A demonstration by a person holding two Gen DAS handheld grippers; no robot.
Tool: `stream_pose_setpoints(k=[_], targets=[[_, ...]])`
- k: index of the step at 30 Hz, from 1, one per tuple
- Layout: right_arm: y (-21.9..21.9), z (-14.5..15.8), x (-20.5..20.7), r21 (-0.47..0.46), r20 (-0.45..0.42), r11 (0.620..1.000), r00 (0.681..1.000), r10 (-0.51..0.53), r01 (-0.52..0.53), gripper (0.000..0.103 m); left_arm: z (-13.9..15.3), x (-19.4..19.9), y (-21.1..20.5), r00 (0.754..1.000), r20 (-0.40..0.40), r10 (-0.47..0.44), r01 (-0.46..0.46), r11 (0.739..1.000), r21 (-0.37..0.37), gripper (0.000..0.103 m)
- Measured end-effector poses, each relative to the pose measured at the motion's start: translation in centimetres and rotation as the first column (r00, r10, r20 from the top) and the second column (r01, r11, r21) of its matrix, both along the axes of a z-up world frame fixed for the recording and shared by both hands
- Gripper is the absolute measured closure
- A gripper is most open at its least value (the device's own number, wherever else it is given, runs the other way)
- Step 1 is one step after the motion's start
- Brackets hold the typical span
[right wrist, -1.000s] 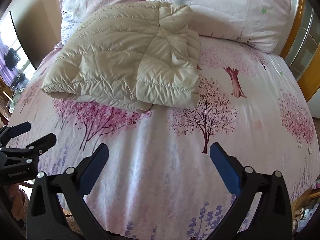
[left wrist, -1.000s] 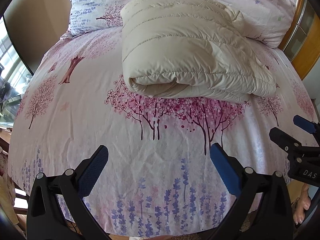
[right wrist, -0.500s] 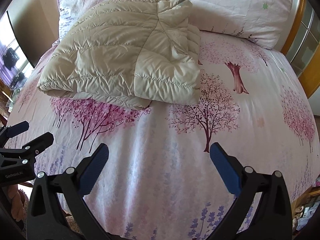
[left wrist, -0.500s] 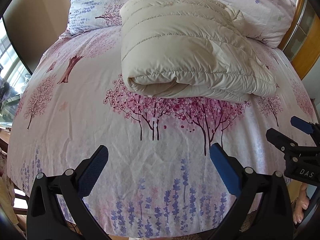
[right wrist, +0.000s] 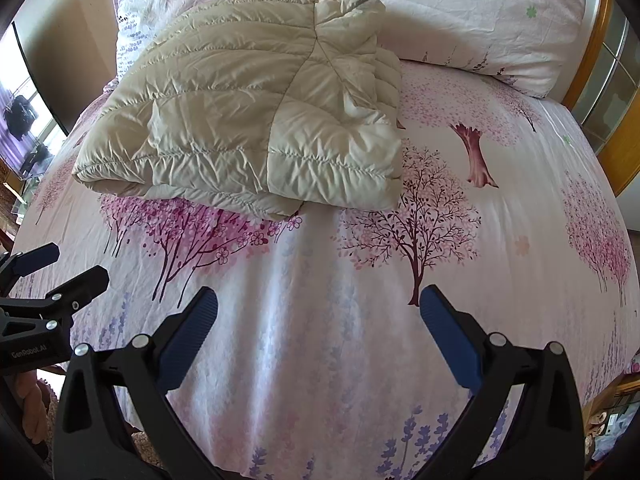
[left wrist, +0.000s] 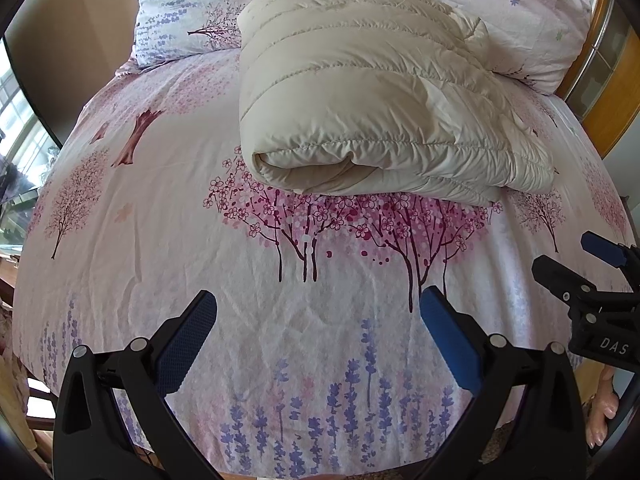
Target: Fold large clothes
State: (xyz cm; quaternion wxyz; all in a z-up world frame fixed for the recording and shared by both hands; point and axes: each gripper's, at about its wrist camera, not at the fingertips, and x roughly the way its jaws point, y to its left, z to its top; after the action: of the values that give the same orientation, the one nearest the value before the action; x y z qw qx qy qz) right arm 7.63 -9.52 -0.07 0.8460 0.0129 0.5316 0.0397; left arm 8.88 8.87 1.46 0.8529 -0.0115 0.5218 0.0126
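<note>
Nearest to the cameras, both tools hang over the foot edge of the bed (left wrist: 160,240). The left tool (left wrist: 316,332) has its blue pads wide apart and nothing is between them. The right tool (right wrist: 318,332) stands the same way, spread and empty. In the left view the right tool also shows at the right border, and in the right view the left tool shows at the left border, so they are side by side and near each other. A part of a hand (left wrist: 604,408) is seen under the right tool.

Between the tools and the jacket lies only bare sheet with the printed pink trees.

Farther, toward the head edge, the cream quilted jacket (right wrist: 248,112) lies as a thick folded bundle. Its far side touches the pillows (right wrist: 460,12). The near fold is rounded and the layers sit one on another, rather even.

Compared with one second ago, the jacket looks a little larger and closer in both views, while its shape is not changed. The tools were already spread and empty then. I judge that the folding itself is finished or almost finished, and the tools come near either for a last fold or only to check and press the bundle. Which one, I cannot tell.
</note>
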Motion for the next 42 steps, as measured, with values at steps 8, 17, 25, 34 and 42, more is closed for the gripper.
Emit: stream_pose_setpoints(k=[8, 17, 25, 34, 42], targets=[[-0.01, -0.13, 0.08, 0.004, -0.006, 1.0, 1.0, -0.006, 0.006, 0.002, -0.11, 0.08, 0.12, 1.0, -0.001, 0.001, -0.001, 1.0, -0.002, 0.001], [0.0, -0.28, 0.13, 0.008, -0.01, 1.0, 1.0, -0.011, 0.011, 0.002, -0.16, 0.26, 0.26, 1.0, -0.004, 0.0, 0.0, 1.0, -0.003, 0.001], [0.16, -0.37, 0.15, 0.011, -0.013, 1.0, 1.0, -0.007, 0.007, 0.002, -0.31, 0.28, 0.34, 1.0, -0.005, -0.006, 0.006, 1.0, -0.005, 0.001], [0.35, -0.45, 0.12, 0.014, -0.015, 1.0, 1.0, -0.005, 0.005, 0.002, -0.38, 0.34, 0.37, 1.0, -0.005, -0.009, 0.009, 1.0, -0.021, 0.001], [0.32, -0.64, 0.22, 0.016, -0.021, 1.0, 1.0, -0.008, 0.008, 0.002, -0.33, 0.44, 0.41, 1.0, 0.004, 0.002, -0.002, 1.0, -0.021, 0.001]])
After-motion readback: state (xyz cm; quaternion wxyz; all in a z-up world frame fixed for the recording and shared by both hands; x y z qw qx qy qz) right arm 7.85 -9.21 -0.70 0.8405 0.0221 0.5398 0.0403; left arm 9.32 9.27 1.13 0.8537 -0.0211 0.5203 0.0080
